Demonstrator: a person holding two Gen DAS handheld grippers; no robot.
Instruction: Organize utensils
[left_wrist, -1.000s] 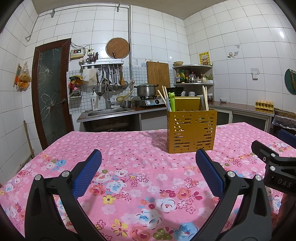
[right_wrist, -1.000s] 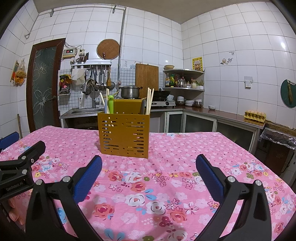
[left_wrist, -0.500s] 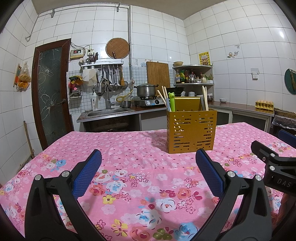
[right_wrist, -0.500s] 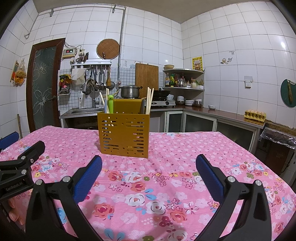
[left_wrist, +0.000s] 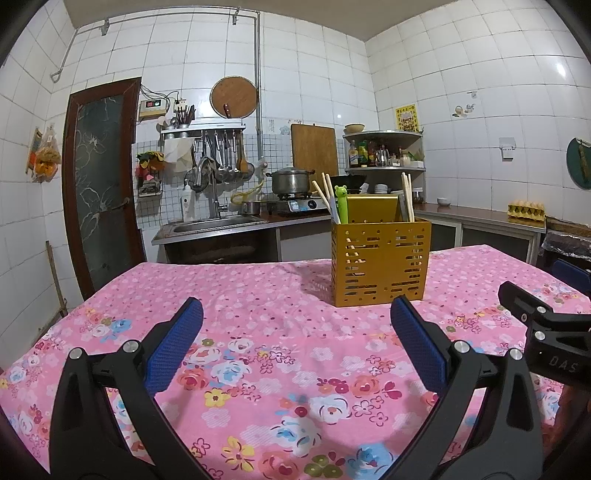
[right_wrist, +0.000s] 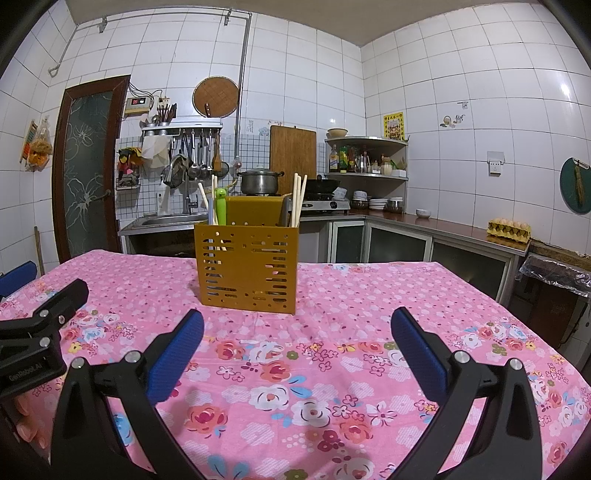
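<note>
**Utensils stand in the yellow box on the pink table**

Utensils (left_wrist: 334, 201) poke out of the top of a yellow box (left_wrist: 380, 262) with little slots cut in its sides. The box stands upright on a table with a pink flower cloth (left_wrist: 258, 332). On one side of the box are pale chopsticks (right_wrist: 205, 201) and a green stick with a frog head (right_wrist: 221, 205). On the other side are more chopsticks (right_wrist: 298, 197). The middle looks bare from here.

The left gripper (left_wrist: 295, 345) hangs low over the cloth, near the front edge of the table. Its two blue pads (left_wrist: 173, 350) are wide apart, with nothing between them. The right gripper (right_wrist: 295, 347) is low over the cloth too, blue pads wide apart, holding nothing. The box sits past both grippers, not touching them.

Behind the table are a sink (left_wrist: 216, 223), a silver pot (left_wrist: 290, 180) on a stove, and white wall tiles.
</note>
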